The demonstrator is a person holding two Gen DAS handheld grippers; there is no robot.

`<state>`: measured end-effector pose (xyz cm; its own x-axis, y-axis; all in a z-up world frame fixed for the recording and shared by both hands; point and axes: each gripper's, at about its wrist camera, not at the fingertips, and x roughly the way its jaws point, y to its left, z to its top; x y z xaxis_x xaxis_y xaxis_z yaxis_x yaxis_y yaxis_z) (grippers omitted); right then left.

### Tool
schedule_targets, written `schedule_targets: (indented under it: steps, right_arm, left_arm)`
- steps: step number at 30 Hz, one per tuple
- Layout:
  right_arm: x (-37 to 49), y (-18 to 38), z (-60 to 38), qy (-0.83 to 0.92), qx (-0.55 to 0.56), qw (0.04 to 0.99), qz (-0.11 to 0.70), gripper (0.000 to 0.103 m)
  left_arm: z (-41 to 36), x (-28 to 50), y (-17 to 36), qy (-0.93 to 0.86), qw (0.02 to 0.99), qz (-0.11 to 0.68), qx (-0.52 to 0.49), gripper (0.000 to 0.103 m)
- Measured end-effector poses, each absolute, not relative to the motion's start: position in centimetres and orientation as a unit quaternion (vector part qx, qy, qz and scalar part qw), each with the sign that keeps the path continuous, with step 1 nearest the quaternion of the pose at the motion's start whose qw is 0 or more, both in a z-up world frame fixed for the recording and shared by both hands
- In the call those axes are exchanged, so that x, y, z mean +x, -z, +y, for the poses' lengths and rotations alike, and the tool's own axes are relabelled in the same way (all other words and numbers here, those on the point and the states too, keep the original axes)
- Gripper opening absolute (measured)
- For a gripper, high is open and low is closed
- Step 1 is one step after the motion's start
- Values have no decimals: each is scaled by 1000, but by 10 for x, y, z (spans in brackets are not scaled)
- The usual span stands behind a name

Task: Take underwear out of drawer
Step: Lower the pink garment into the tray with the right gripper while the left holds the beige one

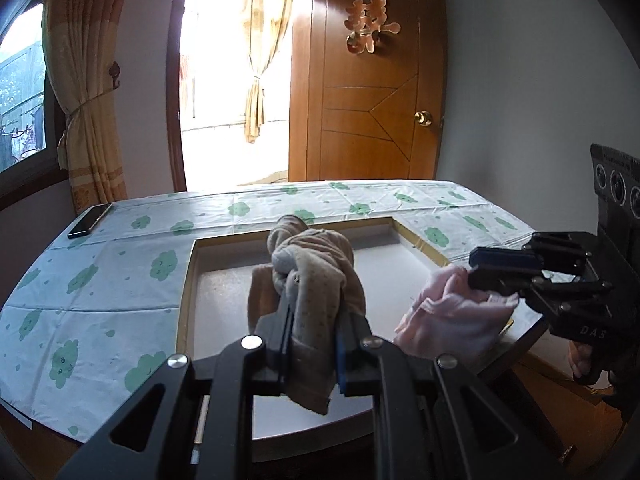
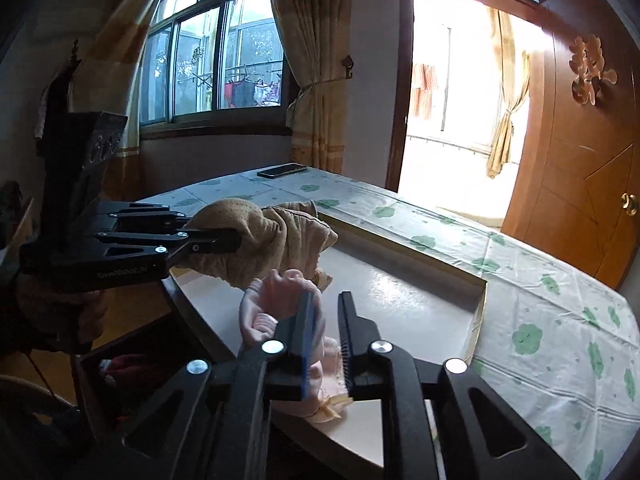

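Underwear (image 1: pixel 316 264) is pinched in my left gripper (image 1: pixel 312 344) above the white tray (image 1: pixel 224 280), while my right gripper (image 2: pixel 326 340), spread, drops pink underwear (image 2: pixel 276 296) there; next, release mine.

A dark phone (image 1: pixel 89 221) lies at the far left corner of the table's cloud-patterned cloth (image 1: pixel 120 256), with tied yellow curtains (image 1: pixel 86 92), a window (image 2: pixel 208 56) and an open wooden door (image 1: pixel 372 92) beyond its far edge.

"DAS" on right hand-held gripper (image 1: pixel 494 276)
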<state>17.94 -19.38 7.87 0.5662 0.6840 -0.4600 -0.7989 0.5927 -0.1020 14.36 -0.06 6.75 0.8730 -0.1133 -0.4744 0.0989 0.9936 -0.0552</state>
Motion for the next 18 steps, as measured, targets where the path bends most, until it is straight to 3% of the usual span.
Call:
schedule_targets:
  steps: [2, 3, 18]
  right_arm:
    - [177, -77, -197, -447, -134, 860, 207, 68]
    - [174, -75, -198, -459, -128, 853, 213, 70]
    - [163, -33, -147, -436, -182, 825, 309, 72]
  left_arm:
    - [0, 139, -67, 56, 968, 245, -13, 14]
    - [0, 138, -67, 56, 968, 245, -13, 14]
    - [11, 132, -66, 50, 968, 243, -18, 14]
